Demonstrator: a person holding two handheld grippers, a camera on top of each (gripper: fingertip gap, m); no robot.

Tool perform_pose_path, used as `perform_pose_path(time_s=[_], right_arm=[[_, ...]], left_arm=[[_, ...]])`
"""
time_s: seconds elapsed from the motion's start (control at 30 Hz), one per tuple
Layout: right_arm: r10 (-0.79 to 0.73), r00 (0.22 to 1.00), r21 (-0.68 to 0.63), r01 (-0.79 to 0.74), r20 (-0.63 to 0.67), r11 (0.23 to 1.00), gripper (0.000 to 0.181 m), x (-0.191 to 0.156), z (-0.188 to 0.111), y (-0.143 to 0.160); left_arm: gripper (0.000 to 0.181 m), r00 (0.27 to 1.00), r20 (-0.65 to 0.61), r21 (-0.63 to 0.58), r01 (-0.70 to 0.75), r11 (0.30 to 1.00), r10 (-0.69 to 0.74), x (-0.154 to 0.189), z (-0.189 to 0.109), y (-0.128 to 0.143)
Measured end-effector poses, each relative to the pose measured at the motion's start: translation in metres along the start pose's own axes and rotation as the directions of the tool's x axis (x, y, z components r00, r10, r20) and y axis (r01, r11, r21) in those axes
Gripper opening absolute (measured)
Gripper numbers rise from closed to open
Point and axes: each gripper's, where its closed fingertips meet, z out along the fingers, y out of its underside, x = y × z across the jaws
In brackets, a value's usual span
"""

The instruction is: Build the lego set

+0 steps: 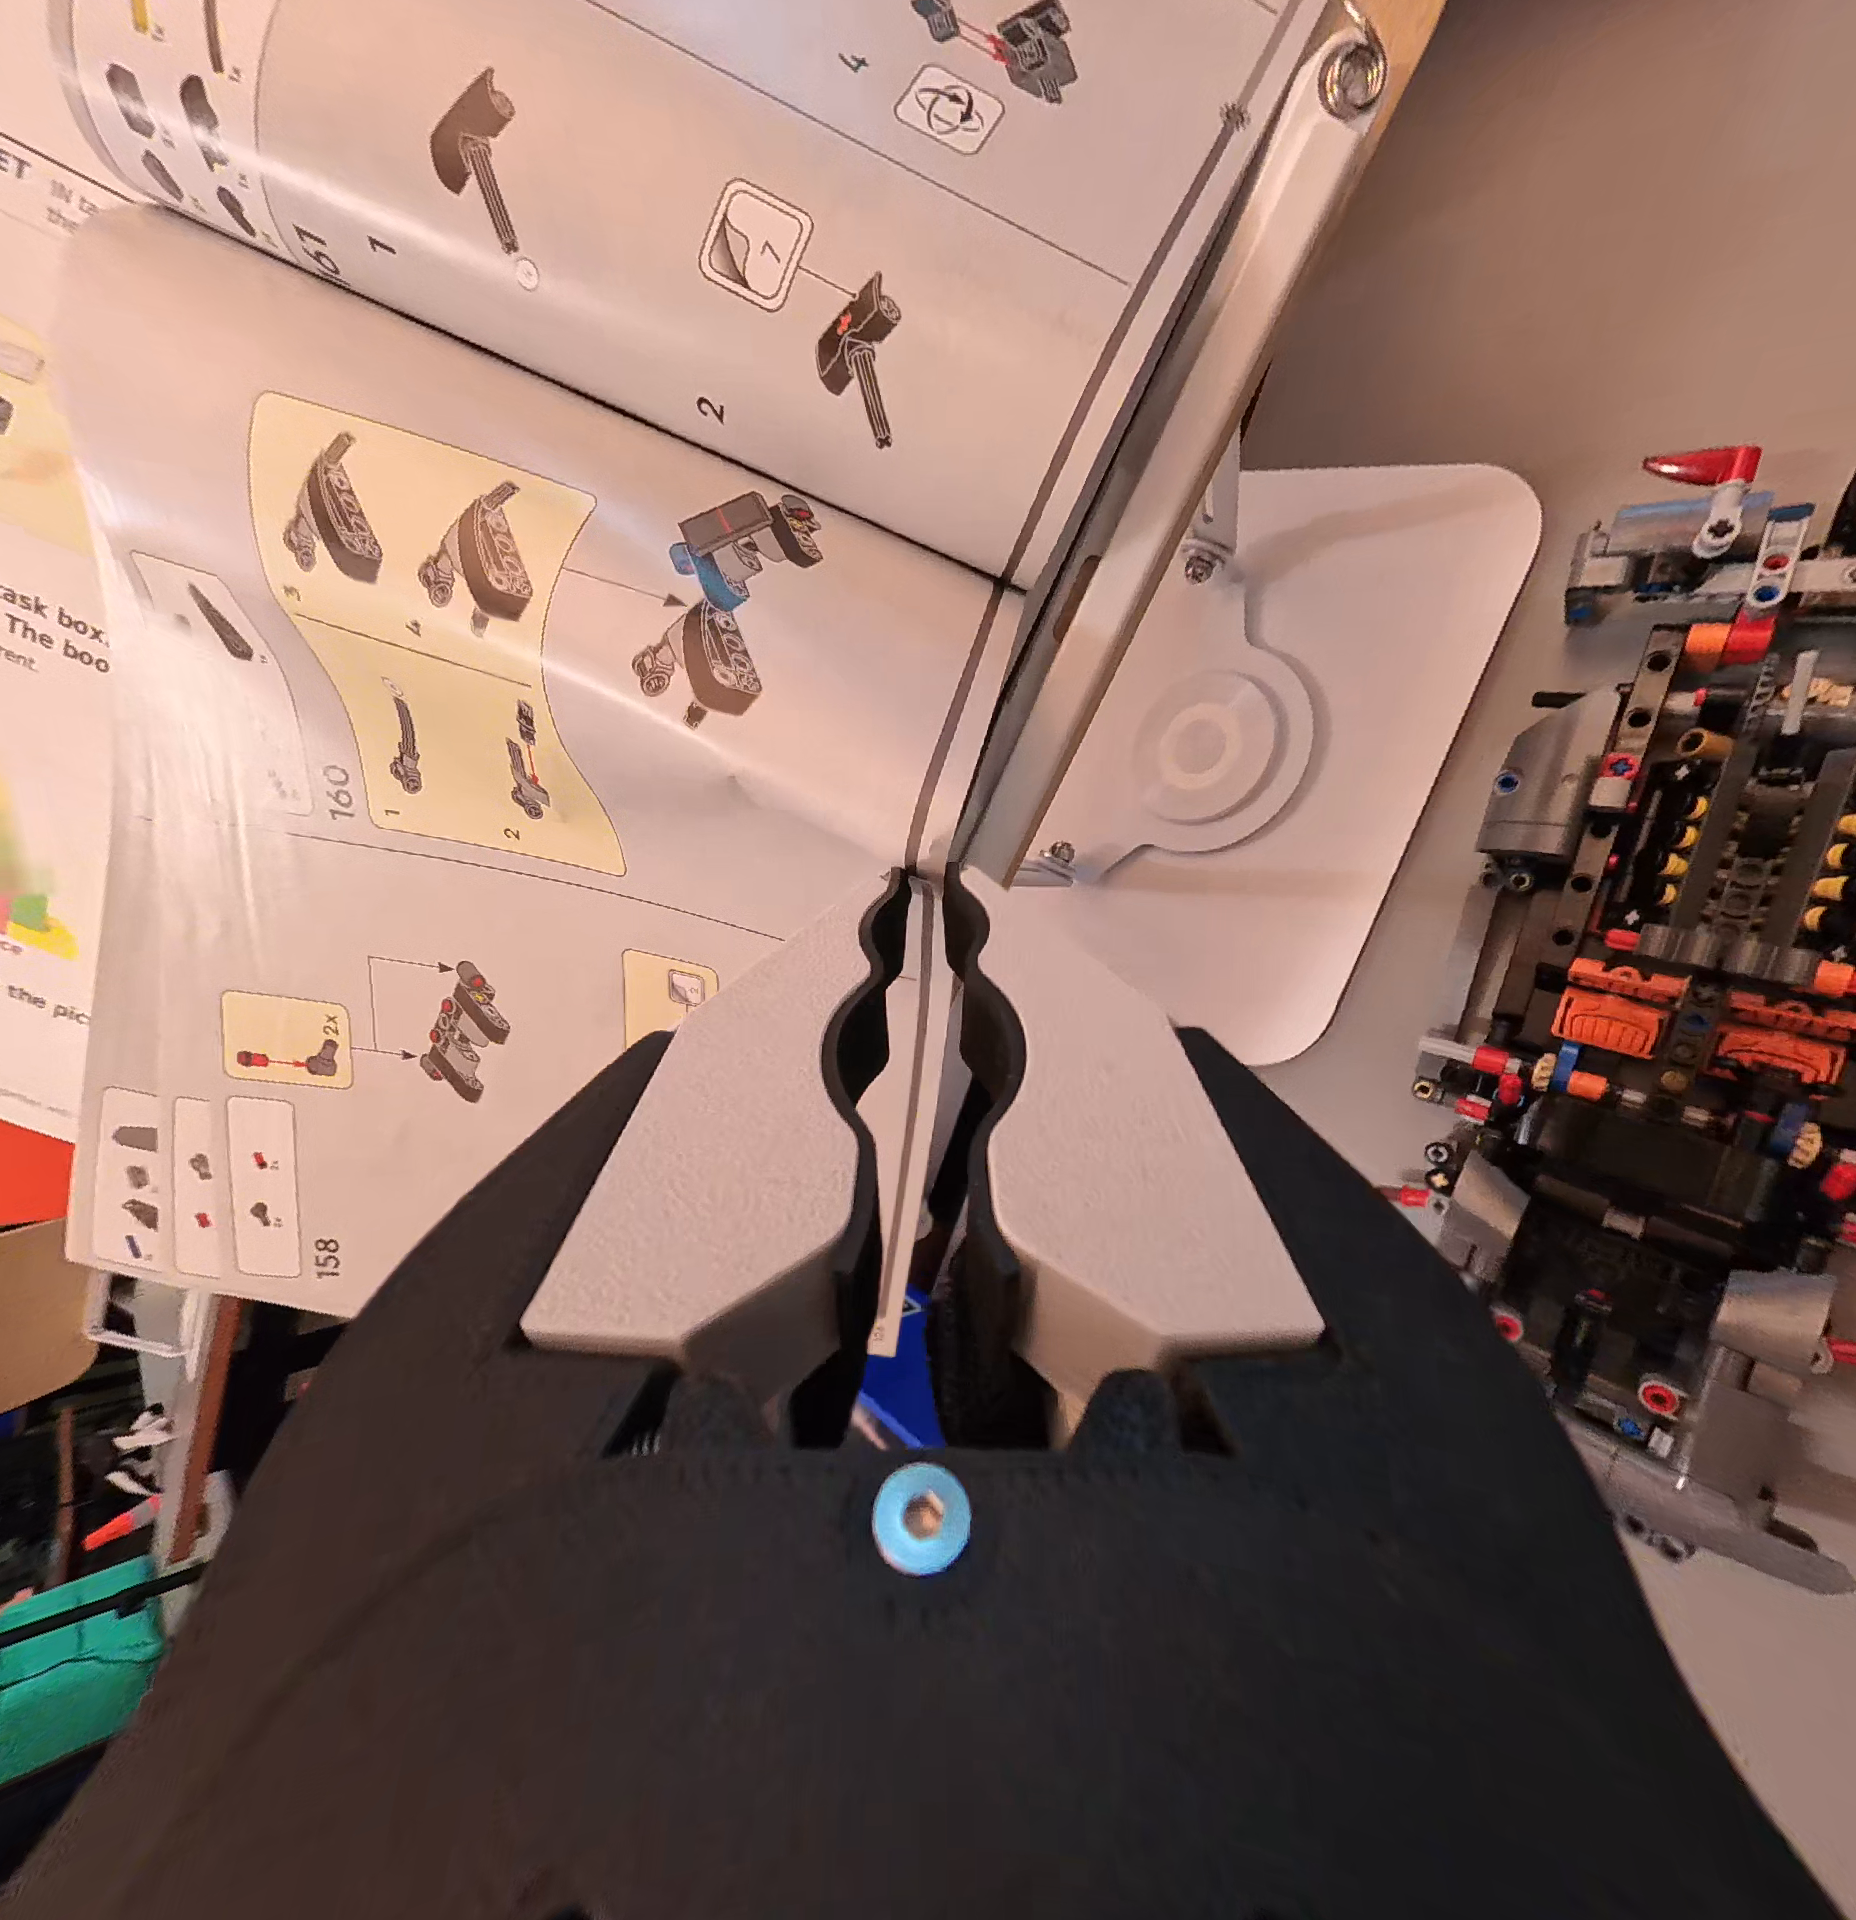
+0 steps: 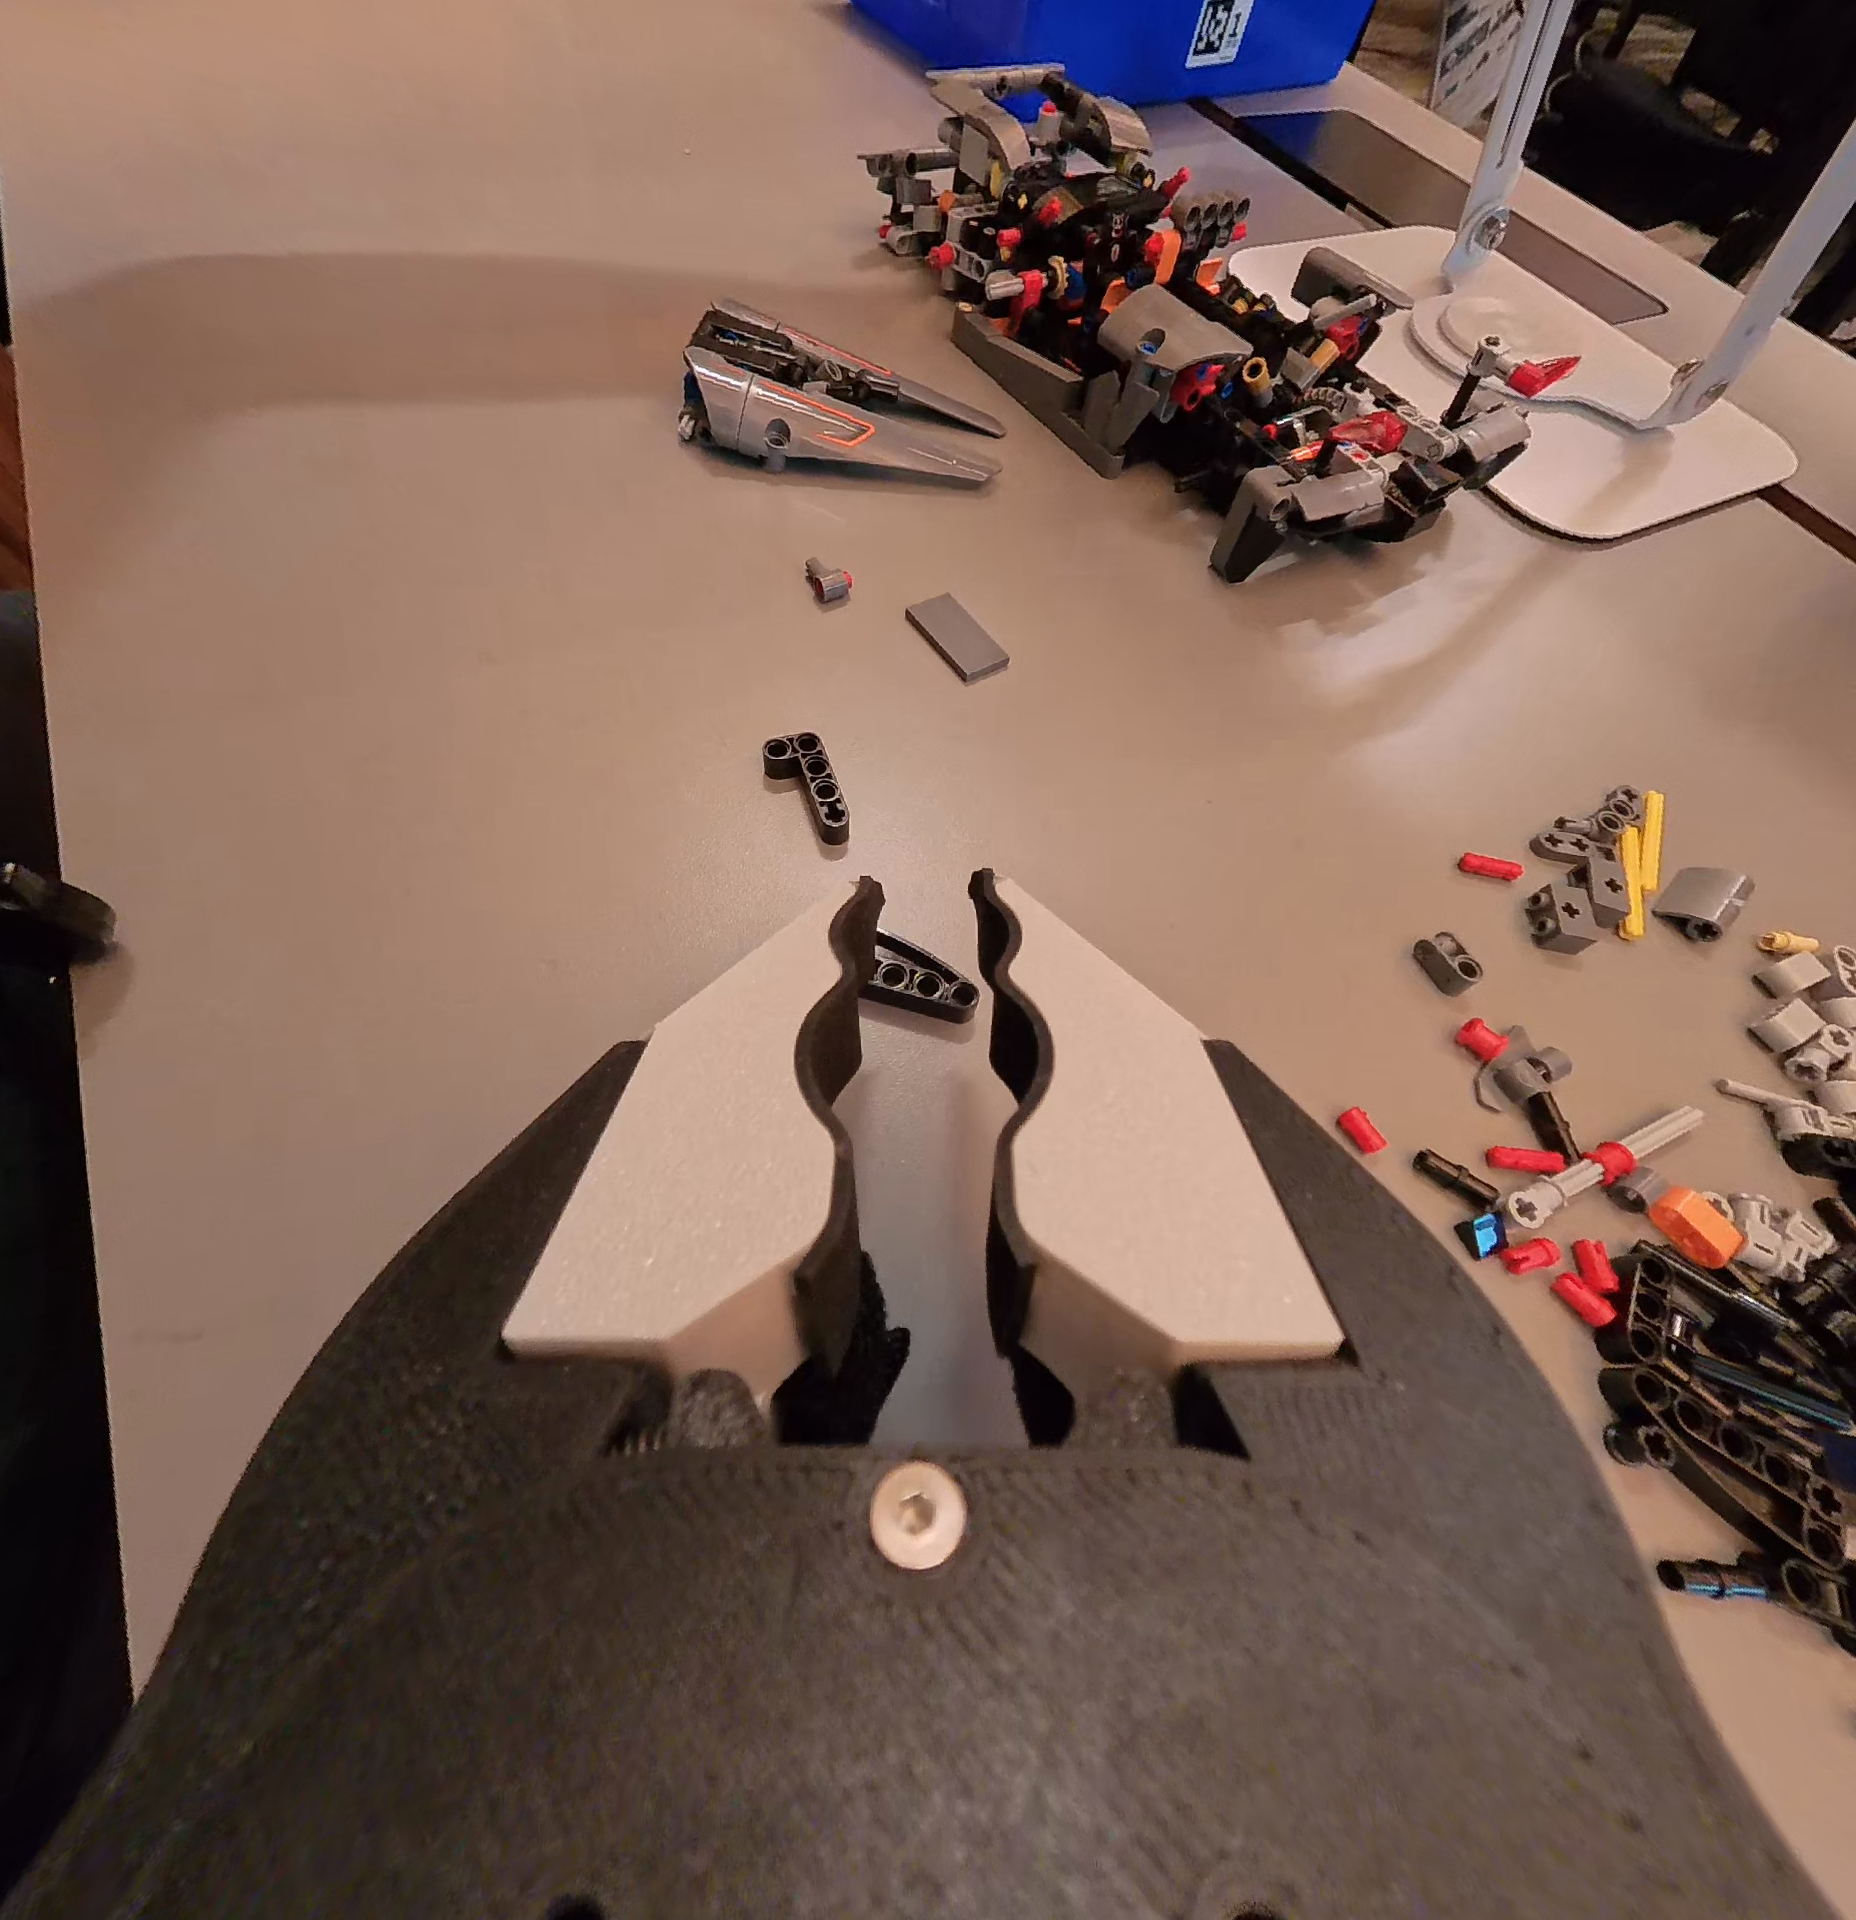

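The left gripper [image 1: 929, 894] pinches an instruction booklet page [image 1: 919, 1091] edge-on. The right gripper [image 2: 924, 883], jaws narrowly parted and empty, is nearer the black curved beam [image 2: 919, 977] lying on the counter [image 2: 384, 727] between its tips, long axis toward 4 o'clock.

white stand base [image 2: 1672, 457], blue bin [image 2: 1111, 42], grey table [image 2: 384, 623]

The left gripper [image 1: 926, 888] pinches the edge of an instruction booklet page [image 1: 919, 1091] at the centre. The open booklet [image 1: 550, 623] spreads toward ten o'clock. At three o'clock, the partly built lego model [image 1: 1693, 997] lies beside a white stand base [image 1: 1402, 748].
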Motion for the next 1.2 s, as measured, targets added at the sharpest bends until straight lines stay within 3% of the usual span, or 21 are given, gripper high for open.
perform_pose_path(time_s=[0.4, 0.57, 0.8, 0.9, 1.1, 1.2], right_arm=[[0.002, 1.000, 0.008, -0.002, 0.002, 1.000, 0.017, 0.001, -0.001, -0.001], [0.005, 1.000, 0.014, -0.005, 0.003, 1.000, 0.016, 0.001, -0.001, -0.002], [0.004, 1.000, 0.020, -0.004, 0.005, 1.000, 0.016, 0.000, -0.002, -0.003], [0.002, 1.000, 0.019, -0.002, 0.006, 1.000, 0.017, 0.000, -0.002, -0.002], [-0.003, 1.000, 0.020, 0.003, 0.004, 1.000, 0.016, 0.000, -0.002, -0.003], [-0.003, 1.000, 0.019, 0.003, 0.004, 1.000, 0.016, 0.000, -0.002, -0.002]], left_arm=[[0.004, 0.996, -0.066, -0.040, -0.059, 0.997, 0.056, 0.003, -0.003, -0.004], [0.000, 0.995, -0.023, -0.057, -0.095, 0.994, 0.094, 0.004, -0.003, -0.008], [0.000, 0.957, 0.242, -0.143, -0.127, 0.982, 0.159, -0.006, -0.002, -0.005], [0.000, 0.865, 0.443, -0.160, -0.182, 0.970, 0.236, -0.017, -0.007, -0.016], [0.004, 0.731, 0.656, -0.034, -0.221, 0.975, 0.189, -0.026, -0.011, -0.060], [0.004, 0.743, 0.662, 0.039, -0.165, 0.985, 0.098, -0.030, -0.005, -0.068]])
